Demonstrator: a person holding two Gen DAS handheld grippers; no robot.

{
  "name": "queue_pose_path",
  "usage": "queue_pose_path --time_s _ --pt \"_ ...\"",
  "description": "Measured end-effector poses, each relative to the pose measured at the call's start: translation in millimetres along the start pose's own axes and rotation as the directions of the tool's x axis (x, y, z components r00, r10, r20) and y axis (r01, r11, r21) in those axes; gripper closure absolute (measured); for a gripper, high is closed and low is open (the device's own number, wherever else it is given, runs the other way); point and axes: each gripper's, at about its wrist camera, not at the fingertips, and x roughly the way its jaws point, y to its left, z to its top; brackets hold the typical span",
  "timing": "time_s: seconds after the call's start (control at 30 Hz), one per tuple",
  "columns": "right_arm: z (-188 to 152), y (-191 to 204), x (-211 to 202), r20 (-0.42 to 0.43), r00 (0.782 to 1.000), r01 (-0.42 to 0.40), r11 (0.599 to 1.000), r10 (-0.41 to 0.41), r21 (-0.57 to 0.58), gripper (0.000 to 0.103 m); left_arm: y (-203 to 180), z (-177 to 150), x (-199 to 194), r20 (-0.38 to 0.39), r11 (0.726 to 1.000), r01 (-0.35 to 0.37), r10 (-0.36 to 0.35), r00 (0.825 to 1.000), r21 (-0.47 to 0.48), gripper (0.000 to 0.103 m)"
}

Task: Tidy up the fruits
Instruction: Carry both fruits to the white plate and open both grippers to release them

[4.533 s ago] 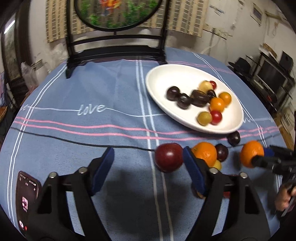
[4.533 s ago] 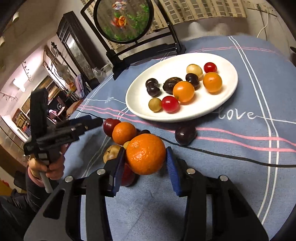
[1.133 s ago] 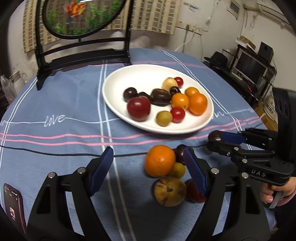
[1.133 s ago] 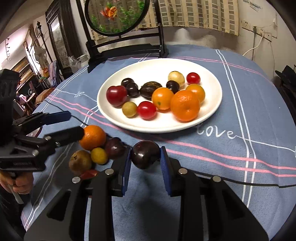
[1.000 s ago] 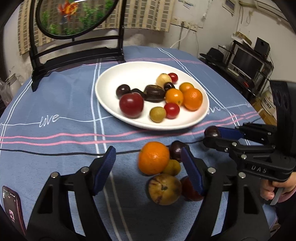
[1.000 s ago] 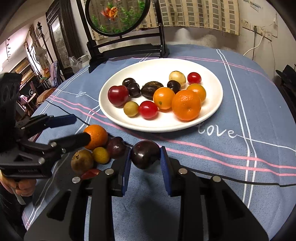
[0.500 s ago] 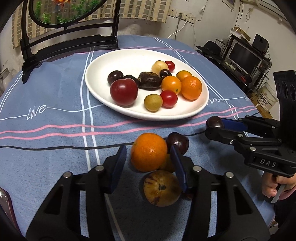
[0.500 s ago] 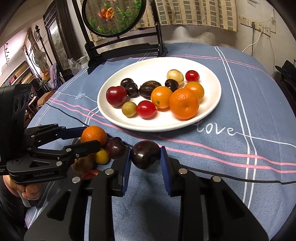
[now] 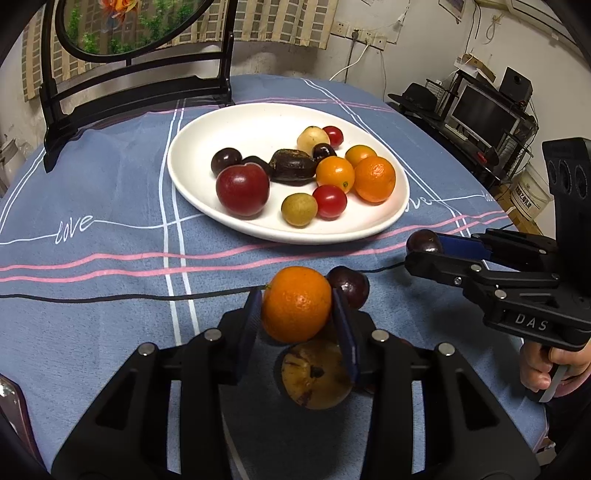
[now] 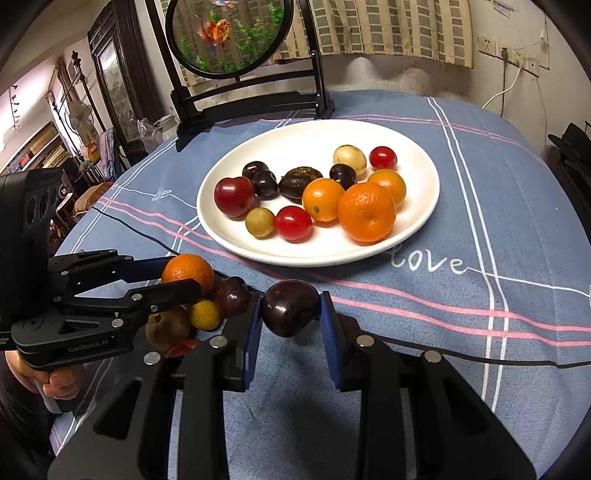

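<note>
A white plate [image 9: 258, 122] [image 10: 321, 136] holds several fruits, among them a red plum [image 9: 242, 189] and an orange [image 9: 375, 179]. My left gripper [image 9: 297, 306] is shut on an orange [image 9: 295, 303] [image 10: 187, 272], held just above the cloth near the plate's front edge. My right gripper [image 10: 290, 308] is shut on a dark plum [image 10: 290, 307] [image 9: 424, 240], held above the cloth right of the left one. A dark plum [image 9: 351, 286], a brown fruit [image 9: 316, 374], a small yellow fruit [image 10: 203, 314] and a red piece [image 10: 183, 348] lie on the cloth below.
The table has a blue cloth [image 9: 110, 229] with white, pink and black lines. A black stand with a round fish picture [image 10: 229, 35] stands behind the plate. A phone [image 9: 11, 410] lies at the left front edge.
My left gripper has moved forward and closed on the orange and lifted it slightly. My right gripper keeps hold of the dark plum and has barely moved.
</note>
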Motion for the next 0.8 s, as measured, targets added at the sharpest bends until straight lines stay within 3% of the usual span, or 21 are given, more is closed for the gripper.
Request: queue_pose_path --time_s 0.17,0.33,0.5,0.8 --pt "7.3 2.1 -13.0 0.055 0.998 -0.017 1.0 0.017 0.0 0.072 -4.7 10.9 -17.5 0.062 1.0 -0.013 0.012 0.998 0.018 0.064" --pt "33.7 -14.7 -16.8 0.171 0.985 0.026 0.998 -0.036 0.06 0.072 -3.8 46.0 -20.0 0.122 1.0 -0.014 0.014 0.992 0.0 0.064" --pt "55.2 -36.1 10.9 0.173 0.982 0.064 0.993 -0.081 0.101 0.072 2.2 75.0 11.0 0.106 0.998 -0.058 0.061 0.993 -0.032 0.066" --pt "76.3 -49.6 32.3 0.202 0.976 0.057 0.993 -0.077 0.101 0.068 -1.4 101.2 33.8 0.127 0.995 -0.098 0.099 0.987 -0.018 0.066"
